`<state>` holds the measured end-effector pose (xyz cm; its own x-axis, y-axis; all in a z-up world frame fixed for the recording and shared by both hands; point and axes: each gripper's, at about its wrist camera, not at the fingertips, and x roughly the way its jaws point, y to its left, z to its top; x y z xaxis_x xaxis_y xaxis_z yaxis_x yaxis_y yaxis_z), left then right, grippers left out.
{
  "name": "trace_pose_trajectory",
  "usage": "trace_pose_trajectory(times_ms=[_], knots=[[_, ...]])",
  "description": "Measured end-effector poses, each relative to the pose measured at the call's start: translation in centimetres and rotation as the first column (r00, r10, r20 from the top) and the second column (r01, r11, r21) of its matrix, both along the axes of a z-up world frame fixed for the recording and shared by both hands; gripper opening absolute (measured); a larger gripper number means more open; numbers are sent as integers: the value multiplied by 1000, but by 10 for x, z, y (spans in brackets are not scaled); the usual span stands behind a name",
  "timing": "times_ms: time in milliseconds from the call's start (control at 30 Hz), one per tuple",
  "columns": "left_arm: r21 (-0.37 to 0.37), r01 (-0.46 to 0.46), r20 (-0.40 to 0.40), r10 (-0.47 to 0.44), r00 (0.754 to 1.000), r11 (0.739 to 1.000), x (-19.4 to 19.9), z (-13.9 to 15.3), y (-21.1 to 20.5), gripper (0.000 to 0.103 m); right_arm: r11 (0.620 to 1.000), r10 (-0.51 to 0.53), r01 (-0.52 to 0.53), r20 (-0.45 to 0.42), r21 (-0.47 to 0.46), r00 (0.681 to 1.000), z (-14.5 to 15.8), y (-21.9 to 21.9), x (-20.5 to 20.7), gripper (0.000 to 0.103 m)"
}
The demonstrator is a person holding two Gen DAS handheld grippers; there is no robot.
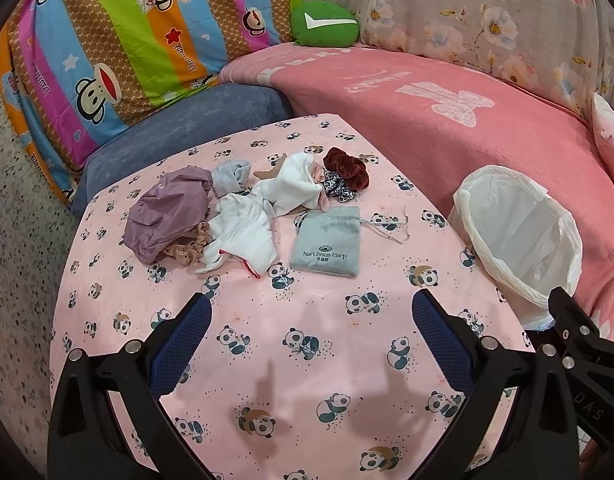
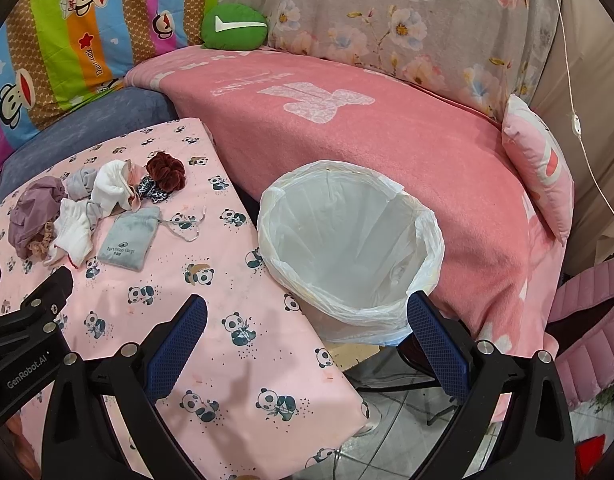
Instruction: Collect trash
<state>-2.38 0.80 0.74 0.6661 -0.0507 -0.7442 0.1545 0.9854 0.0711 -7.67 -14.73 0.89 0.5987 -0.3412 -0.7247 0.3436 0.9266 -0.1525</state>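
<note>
A pile of small items lies on the panda-print table (image 1: pixel 299 328): a purple cloth (image 1: pixel 167 216), white socks (image 1: pixel 243 232), a grey sock (image 1: pixel 231 174), a dark red scrunchie (image 1: pixel 345 168), a leopard scrunchie (image 1: pixel 337 190), a tan scrunchie (image 1: pixel 187 250) and a grey drawstring pouch (image 1: pixel 327 242). A white-lined trash bin (image 2: pixel 347 248) stands off the table's right edge. My left gripper (image 1: pixel 311 312) is open and empty, hovering over the table in front of the pouch. My right gripper (image 2: pixel 307 316) is open and empty, over the table edge and the bin's near rim.
A pink blanket (image 2: pixel 367 132) covers the sofa behind the table and bin. A green cushion (image 1: pixel 325 24) and a pink pillow (image 2: pixel 543 172) lie on it. A striped monkey-print cover (image 1: pixel 127 40) is at the left. Tiled floor (image 2: pixel 407 432) shows beside the table.
</note>
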Motion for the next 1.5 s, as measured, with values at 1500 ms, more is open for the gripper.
trace_pose_trajectory(times_ms=[1500], knots=[[-49, -143, 50, 146, 988, 988, 111, -9, 136, 96, 977, 182, -189, 74, 95, 981, -10, 93, 114, 98]])
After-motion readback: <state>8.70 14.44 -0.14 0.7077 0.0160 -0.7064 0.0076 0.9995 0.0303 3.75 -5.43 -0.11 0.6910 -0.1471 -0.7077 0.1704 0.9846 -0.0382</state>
